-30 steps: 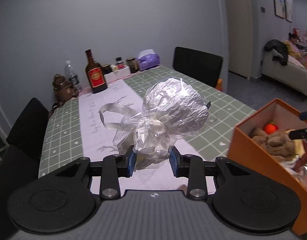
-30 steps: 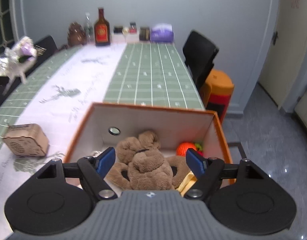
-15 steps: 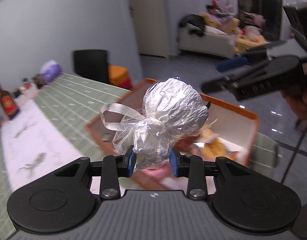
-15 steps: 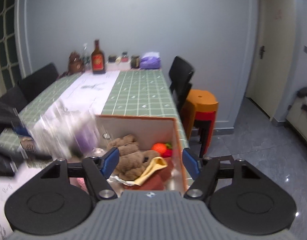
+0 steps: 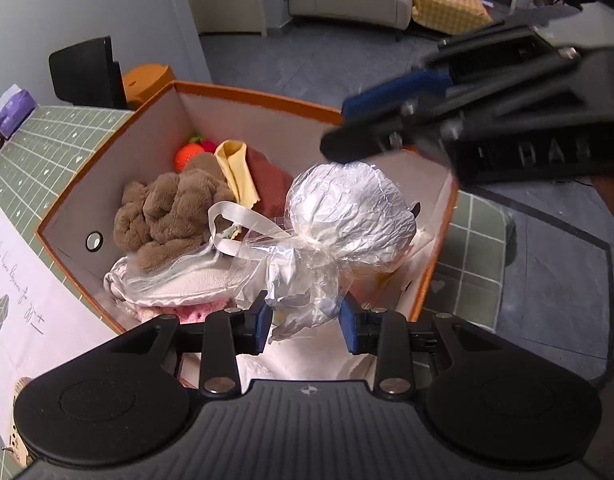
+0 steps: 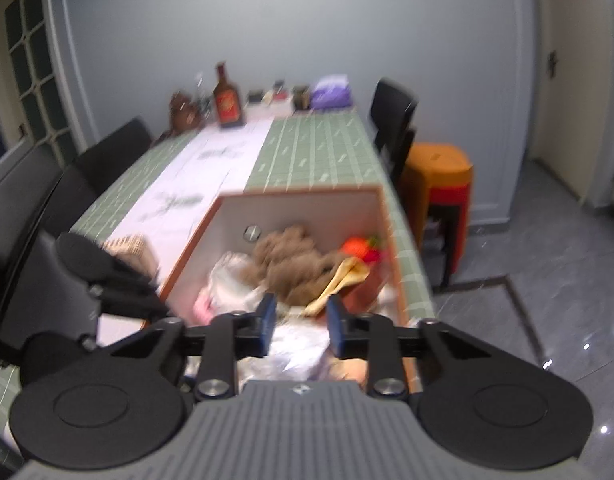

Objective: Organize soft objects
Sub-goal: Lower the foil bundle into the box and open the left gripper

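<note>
The left gripper (image 5: 305,322) is clamped on the crumpled neck of a foil bundle (image 5: 349,216) wrapped in clear plastic; both blue pads press the wrapping. The round foil head projects ahead of the fingertips, and a white ribbon loop (image 5: 235,228) hangs off it to the left. The bundle is held above the open orange box (image 5: 259,98), over the near right part of its interior.

Inside the box, ahead and to the left of the left gripper: a brown plush (image 5: 171,208), a red toy (image 5: 189,154) in the far corner, a yellow cloth (image 5: 237,174) and a white pouch (image 5: 175,284) on the near side.

The right gripper (image 6: 301,324) has just been closing (view blurred); its jaws stand narrow with a gap, nothing pressed between the pads. It hovers over the near edge of the box, with the bundle below its fingertips
</note>
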Demonstrator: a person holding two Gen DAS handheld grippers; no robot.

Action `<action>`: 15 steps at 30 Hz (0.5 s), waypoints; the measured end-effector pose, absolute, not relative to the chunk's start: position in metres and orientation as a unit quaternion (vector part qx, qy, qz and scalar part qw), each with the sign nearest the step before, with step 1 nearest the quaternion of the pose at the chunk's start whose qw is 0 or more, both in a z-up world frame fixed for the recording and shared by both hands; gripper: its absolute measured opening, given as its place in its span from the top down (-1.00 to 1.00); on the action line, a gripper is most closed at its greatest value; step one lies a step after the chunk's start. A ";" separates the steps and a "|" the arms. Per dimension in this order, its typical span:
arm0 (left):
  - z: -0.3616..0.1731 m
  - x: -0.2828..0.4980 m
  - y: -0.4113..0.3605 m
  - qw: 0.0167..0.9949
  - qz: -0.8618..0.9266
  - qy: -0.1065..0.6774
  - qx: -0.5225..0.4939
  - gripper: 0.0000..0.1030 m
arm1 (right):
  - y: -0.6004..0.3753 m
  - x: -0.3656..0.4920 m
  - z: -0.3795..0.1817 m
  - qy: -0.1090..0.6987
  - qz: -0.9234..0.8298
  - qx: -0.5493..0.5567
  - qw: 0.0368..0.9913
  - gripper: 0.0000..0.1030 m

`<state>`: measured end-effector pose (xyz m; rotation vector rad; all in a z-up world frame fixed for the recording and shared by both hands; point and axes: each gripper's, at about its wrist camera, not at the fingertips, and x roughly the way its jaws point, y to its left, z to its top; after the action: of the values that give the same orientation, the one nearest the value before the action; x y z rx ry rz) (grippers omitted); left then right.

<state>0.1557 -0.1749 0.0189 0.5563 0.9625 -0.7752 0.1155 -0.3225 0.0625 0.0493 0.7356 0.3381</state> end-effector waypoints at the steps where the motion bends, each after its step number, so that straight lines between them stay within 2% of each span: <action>1: 0.016 0.156 -0.177 0.778 -0.353 0.446 0.267 0.22 | -0.321 0.118 0.058 0.367 0.170 0.027 0.914 0.52; 7: 0.006 0.161 -0.182 0.765 -0.363 0.466 0.255 0.12 | -0.311 0.129 0.033 0.412 0.184 0.040 0.892 0.55; 10: 0.006 0.163 -0.180 0.770 -0.357 0.471 0.242 -0.04 | -0.307 0.132 0.020 0.432 0.183 0.037 0.882 0.56; 14: 0.008 0.169 -0.165 0.776 -0.353 0.486 0.195 -0.44 | -0.305 0.134 0.010 0.451 0.188 0.040 0.872 0.56; 15: 0.009 0.170 -0.160 0.777 -0.357 0.486 0.181 -0.48 | -0.304 0.135 0.008 0.457 0.191 0.041 0.868 0.56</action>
<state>0.1702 -0.1599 0.0090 0.3922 1.0506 -0.7726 0.1347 -0.3035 0.0082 0.0866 0.9560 0.3993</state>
